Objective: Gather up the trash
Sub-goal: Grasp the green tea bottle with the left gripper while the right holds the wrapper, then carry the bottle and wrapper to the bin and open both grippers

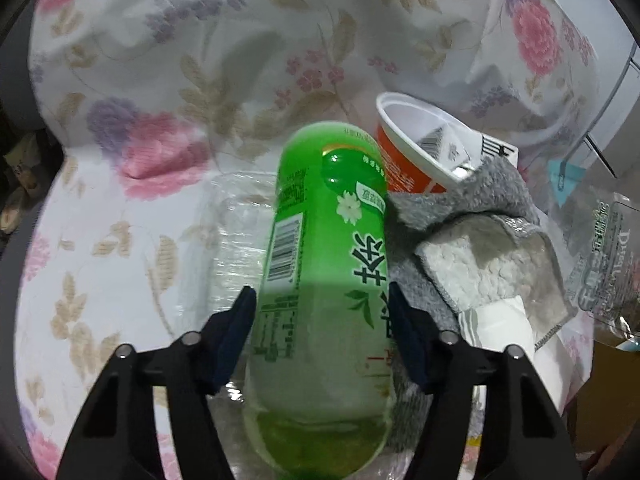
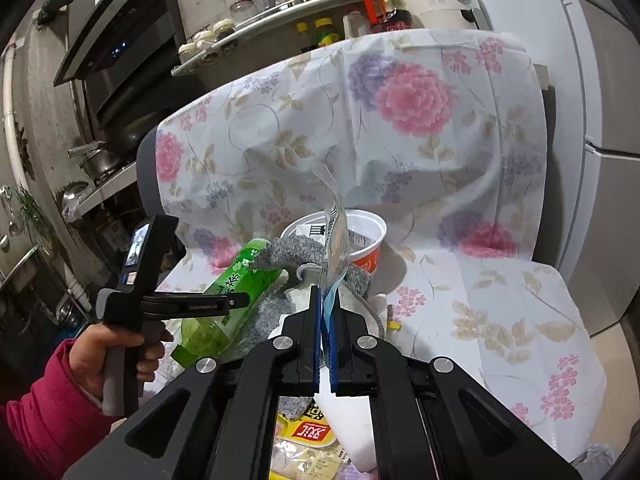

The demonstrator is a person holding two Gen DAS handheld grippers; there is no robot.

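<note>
A green bottle (image 1: 320,264) lies on the floral cloth (image 1: 132,208), just beside the noodle cup (image 1: 404,168). The left gripper (image 1: 322,304) straddles it, pads apparently touching. The right gripper (image 2: 326,304) pinches a clear wrapper (image 2: 334,236). Gripped off-centre, the smooth bottle could slip.

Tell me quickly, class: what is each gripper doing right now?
Left gripper: fingers on either side of the green bottle; a firm grip cannot be told.
Right gripper: closed on a clear plastic wrapper.
</note>
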